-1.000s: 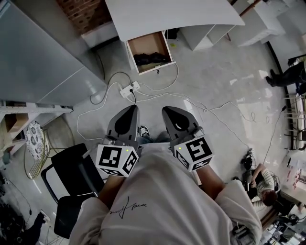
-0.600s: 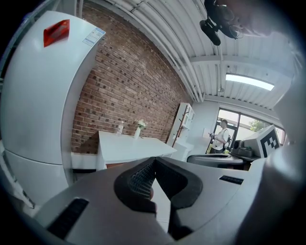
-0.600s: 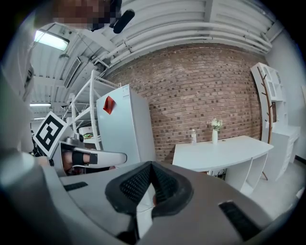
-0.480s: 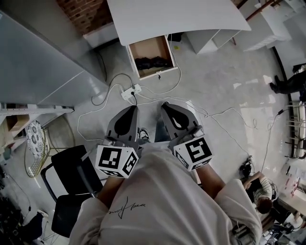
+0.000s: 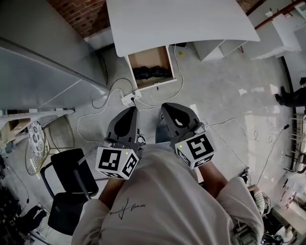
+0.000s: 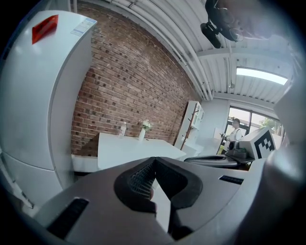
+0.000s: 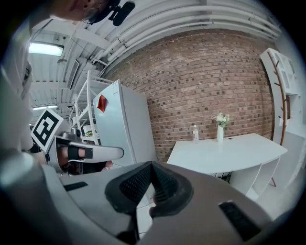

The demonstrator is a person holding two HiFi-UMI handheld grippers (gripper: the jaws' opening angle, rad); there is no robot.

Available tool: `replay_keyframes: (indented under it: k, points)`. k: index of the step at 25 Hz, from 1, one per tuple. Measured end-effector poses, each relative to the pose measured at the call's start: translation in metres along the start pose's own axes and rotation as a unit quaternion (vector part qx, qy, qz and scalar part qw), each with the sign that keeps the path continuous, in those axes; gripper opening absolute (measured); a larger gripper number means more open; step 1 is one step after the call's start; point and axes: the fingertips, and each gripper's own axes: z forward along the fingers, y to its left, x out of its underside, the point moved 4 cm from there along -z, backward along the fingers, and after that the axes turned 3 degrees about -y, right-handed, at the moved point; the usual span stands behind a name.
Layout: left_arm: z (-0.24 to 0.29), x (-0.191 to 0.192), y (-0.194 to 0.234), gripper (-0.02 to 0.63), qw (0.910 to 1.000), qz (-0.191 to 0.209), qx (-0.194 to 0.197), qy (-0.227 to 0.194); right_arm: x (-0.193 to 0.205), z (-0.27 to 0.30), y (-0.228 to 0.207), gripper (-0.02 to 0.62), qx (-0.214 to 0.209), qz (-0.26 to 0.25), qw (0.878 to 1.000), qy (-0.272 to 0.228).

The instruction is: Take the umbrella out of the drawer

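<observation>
Both grippers had moved closer to the white desk (image 5: pixel 181 21) than a second before, and the open drawer (image 5: pixel 147 55) sat nearer to them. The left gripper (image 5: pixel 131 110) had its jaws pressed together with nothing in them. The right gripper (image 5: pixel 167 106) was squeezed closed too, and it held nothing. A black chair (image 5: pixel 71 174) stood by the person's left side. White cords and a power strip (image 5: pixel 130 98) lay on the grey floor past the gripper tips. Further on, the drawer stuck out from under the desk, brown inside with a white front. The umbrella (image 5: pixel 152 72) lay in it, across the front half, from one side to the other. It was black, folded up and lumpy. Behind the desk was a red brick wall (image 5: pixel 79 12).
</observation>
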Motion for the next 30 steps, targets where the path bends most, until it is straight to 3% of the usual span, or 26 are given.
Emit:
replay_keyframes:
  k: [16,30]
  points:
    - [0.109,-0.02,-0.018,0.017,0.996,-0.023,-0.086,-0.002,-0.02,0.054,-0.118,0.017,-0.089,-0.012,0.995,0.038]
    - [0.117,-0.001,0.012,0.017,0.9851,-0.058,-0.162,-0.003,0.002,0.093,-0.15,0.017,-0.124,-0.042,0.988,0.086]
